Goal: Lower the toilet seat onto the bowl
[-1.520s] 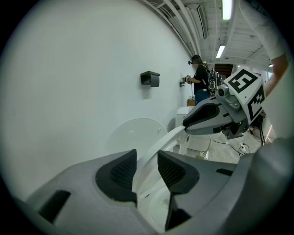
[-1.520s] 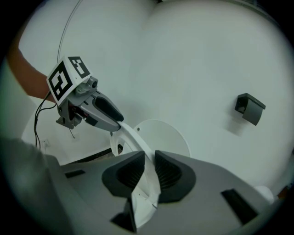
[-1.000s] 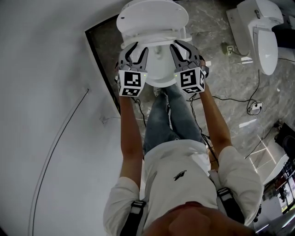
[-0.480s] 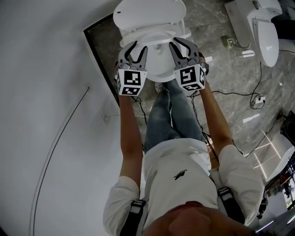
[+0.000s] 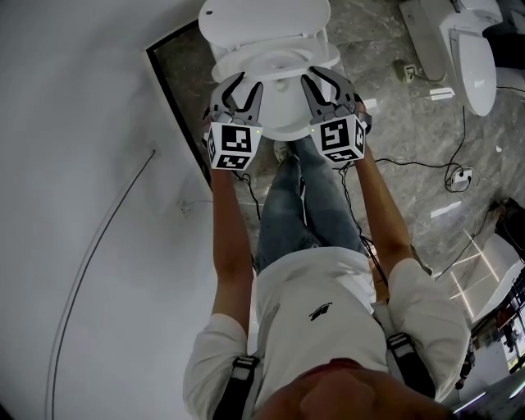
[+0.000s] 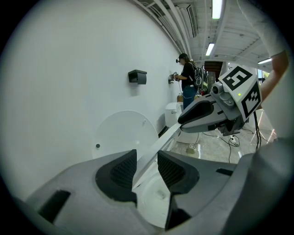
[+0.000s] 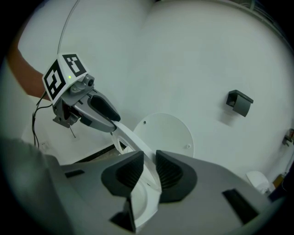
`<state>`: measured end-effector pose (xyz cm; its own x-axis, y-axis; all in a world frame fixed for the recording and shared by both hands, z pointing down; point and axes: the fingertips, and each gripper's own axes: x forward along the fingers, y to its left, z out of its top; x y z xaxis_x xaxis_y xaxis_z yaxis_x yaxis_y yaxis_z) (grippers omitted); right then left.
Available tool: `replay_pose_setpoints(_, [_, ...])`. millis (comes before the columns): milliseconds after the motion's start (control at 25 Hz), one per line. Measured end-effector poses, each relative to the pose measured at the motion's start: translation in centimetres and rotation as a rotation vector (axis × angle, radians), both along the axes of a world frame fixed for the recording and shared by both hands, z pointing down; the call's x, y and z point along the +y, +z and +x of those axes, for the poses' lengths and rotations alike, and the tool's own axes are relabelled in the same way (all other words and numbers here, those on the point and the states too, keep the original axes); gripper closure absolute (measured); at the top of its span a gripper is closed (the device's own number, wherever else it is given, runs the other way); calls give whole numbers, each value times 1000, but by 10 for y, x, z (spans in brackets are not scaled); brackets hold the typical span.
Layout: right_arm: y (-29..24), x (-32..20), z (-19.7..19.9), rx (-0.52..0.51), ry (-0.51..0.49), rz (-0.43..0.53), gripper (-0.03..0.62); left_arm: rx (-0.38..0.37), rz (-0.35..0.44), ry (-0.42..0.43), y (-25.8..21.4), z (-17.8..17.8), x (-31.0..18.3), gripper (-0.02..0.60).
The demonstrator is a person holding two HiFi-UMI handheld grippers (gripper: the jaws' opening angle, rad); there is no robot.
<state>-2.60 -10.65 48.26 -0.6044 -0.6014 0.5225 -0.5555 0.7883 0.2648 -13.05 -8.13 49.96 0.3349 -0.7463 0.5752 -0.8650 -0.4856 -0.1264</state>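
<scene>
A white toilet stands against the wall, its round lid [image 5: 262,18] upright. The seat ring [image 5: 275,59] is tilted up above the bowl [image 5: 283,119]. My left gripper [image 5: 236,89] is shut on the seat's left rim and my right gripper [image 5: 328,84] is shut on its right rim. In the left gripper view the thin seat edge [image 6: 167,134] runs between my left gripper's [image 6: 147,160] pads toward the right gripper [image 6: 202,114], with the lid [image 6: 124,133] behind. In the right gripper view the seat [image 7: 131,137] runs from the right gripper [image 7: 149,167] to the left gripper [image 7: 103,110].
A white wall [image 5: 90,123] runs along the left. A second toilet [image 5: 472,57] stands at the upper right, with cables [image 5: 447,176] across the marble floor. A black box [image 6: 138,76] hangs on the wall, and a person [image 6: 188,82] stands far off.
Both grippers have come a little toward me with the seat rim in them. The lid has slid up the head view.
</scene>
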Motion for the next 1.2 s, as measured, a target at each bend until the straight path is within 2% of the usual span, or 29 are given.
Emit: replay_pose_setpoints(1200, [19,33,10,34,29,-30,499,-14,-42,68,19,11,35,443])
